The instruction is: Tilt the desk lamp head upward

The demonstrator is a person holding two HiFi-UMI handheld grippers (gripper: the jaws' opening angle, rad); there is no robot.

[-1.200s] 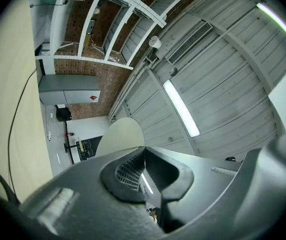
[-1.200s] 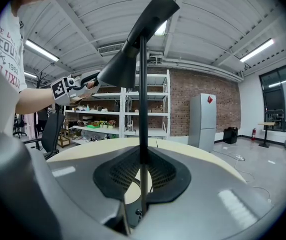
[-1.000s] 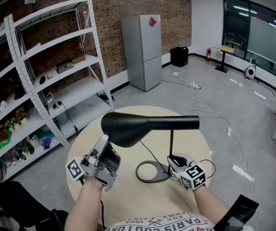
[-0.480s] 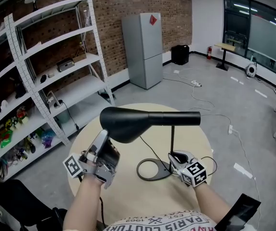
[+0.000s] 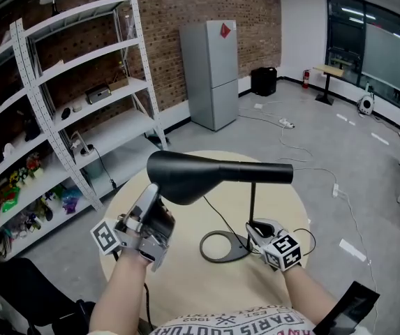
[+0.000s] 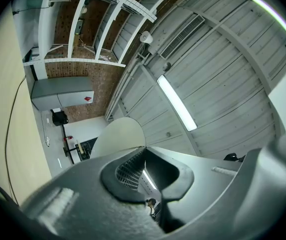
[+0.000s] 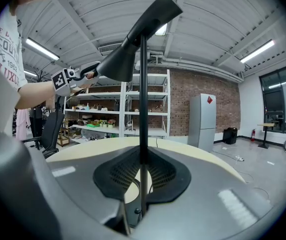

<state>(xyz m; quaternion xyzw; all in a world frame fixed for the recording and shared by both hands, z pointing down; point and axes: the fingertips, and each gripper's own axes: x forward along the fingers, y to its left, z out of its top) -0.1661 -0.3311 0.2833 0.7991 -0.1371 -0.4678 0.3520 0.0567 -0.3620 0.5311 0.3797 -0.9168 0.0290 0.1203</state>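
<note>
— How many of each?

— One lamp head (image 5: pixel 200 175), black, lying about level above the middle of the round worktop (image 5: pixel 186 274). One thin stem (image 5: pixel 253 204) standing upright under the narrow end. One ring base (image 5: pixel 217 248) lying flat on the worktop. Two claws.

— And placed how against the claws?

— Up at 1 o'clock from the left claw (image 5: pixel 153 192). Left claw aimed upward, clenched on the rim of the head's wide end, at the head's 7 o'clock. Right claw (image 5: pixel 256 229) down at the head's 5 o'clock, clamped on the stem low down, just beside the ring base at its 3 o'clock.

— Further out?

— One grey fridge (image 5: pixel 210 72) at 12 o'clock beyond the worktop, against the brick wall. One white shelving rack (image 5: pixel 81 96) at 10 o'clock, with small things on its shelves.
</note>
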